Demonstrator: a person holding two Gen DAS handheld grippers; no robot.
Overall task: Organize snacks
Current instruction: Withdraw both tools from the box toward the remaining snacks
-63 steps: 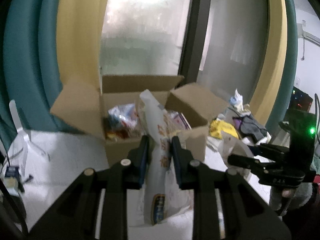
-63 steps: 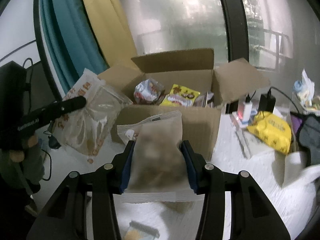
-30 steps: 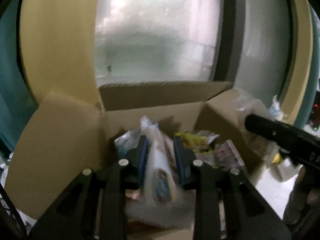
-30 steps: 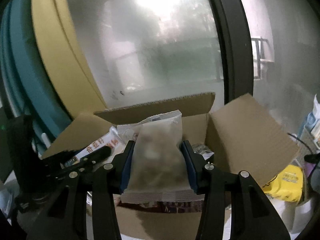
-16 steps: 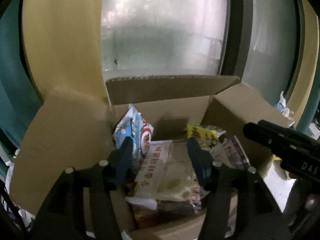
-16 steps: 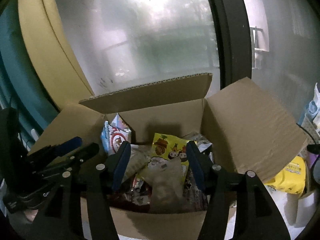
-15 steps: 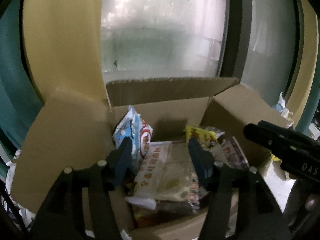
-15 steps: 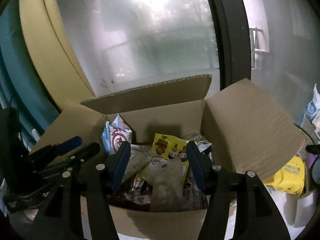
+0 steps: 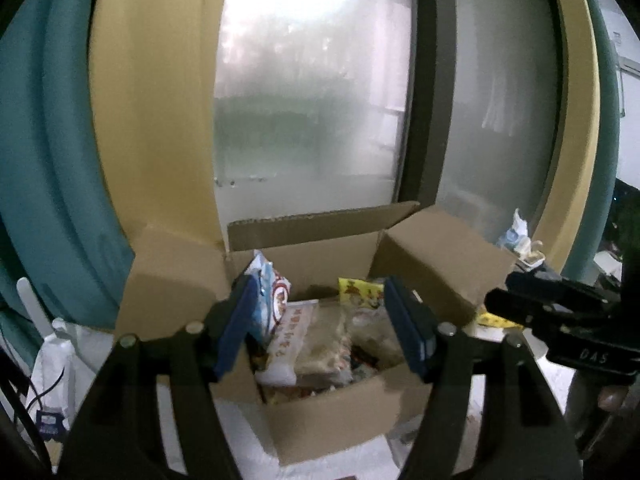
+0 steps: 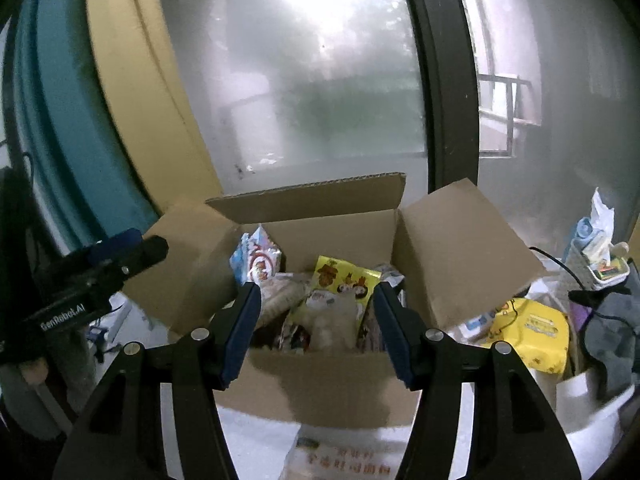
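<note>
Open cardboard box (image 9: 332,420) near the back edge of the white bench (image 10: 256,444), by the frosted window, all four flaps folded outward. Packed with snack packets: a blue-and-white pouch (image 9: 270,292) with a red ring standing on end at the back left corner, a yellow packet (image 10: 344,280) with cartoon figures leaning near the middle back, a clear bag with red characters (image 9: 294,336) lying flat toward the front left, a pale translucent bag (image 10: 332,320) in front of the yellow one, darker wrappers underneath too jumbled to tell apart. Outside the box, right of it on the bench: a yellow pack (image 10: 536,332) with small print, unreadable, and beyond it a small basket (image 10: 600,264) of odds and ends. At the front edge, partly cut off in the right wrist view, another white packet (image 10: 344,460) with orange characters. Legible writing only on the tools: "GenRobot.AI" on the left claw's body, "DAS" on the right one's. Left claw (image 9: 320,324) raised in front of the box and tilted down toward it, blue pads widening at this moment, nothing between them, the clear bag lying free below. Right claw (image 10: 316,326) hovering level before the box's front wall, pads parted about halfway, gripping nothing. Fingertip of a hand (image 9: 612,402) just visible under the right tool.
</note>
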